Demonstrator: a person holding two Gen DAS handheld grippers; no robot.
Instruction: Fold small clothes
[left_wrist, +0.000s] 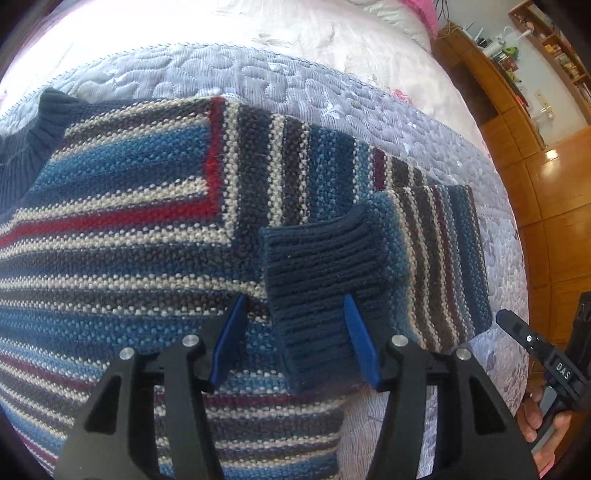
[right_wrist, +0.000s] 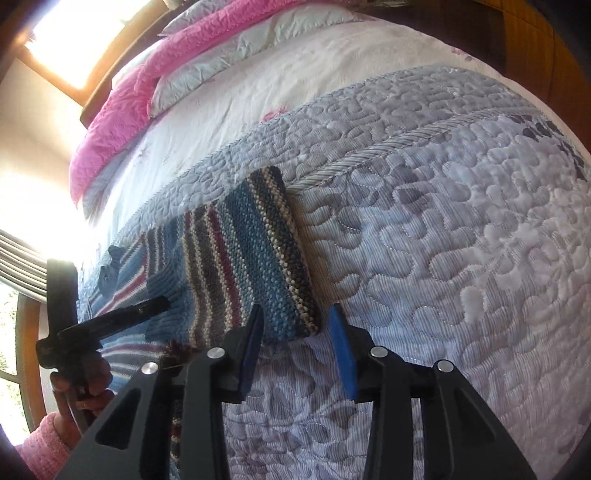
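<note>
One striped knit sweater (left_wrist: 129, 206) lies flat on the quilted bedspread (left_wrist: 369, 110), one sleeve folded across it. The left gripper (left_wrist: 295, 339) hangs wide apart over the navy cuff (left_wrist: 317, 280). The right gripper (right_wrist: 295, 343) gapes wide, empty, at the sleeve's folded edge.

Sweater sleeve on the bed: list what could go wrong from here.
1. The folded sleeve lies loose; the open left gripper straddling its navy cuff could drag it open.
2. The open right gripper sits at the fold's corner and may also pinch the quilted bedspread.
</note>
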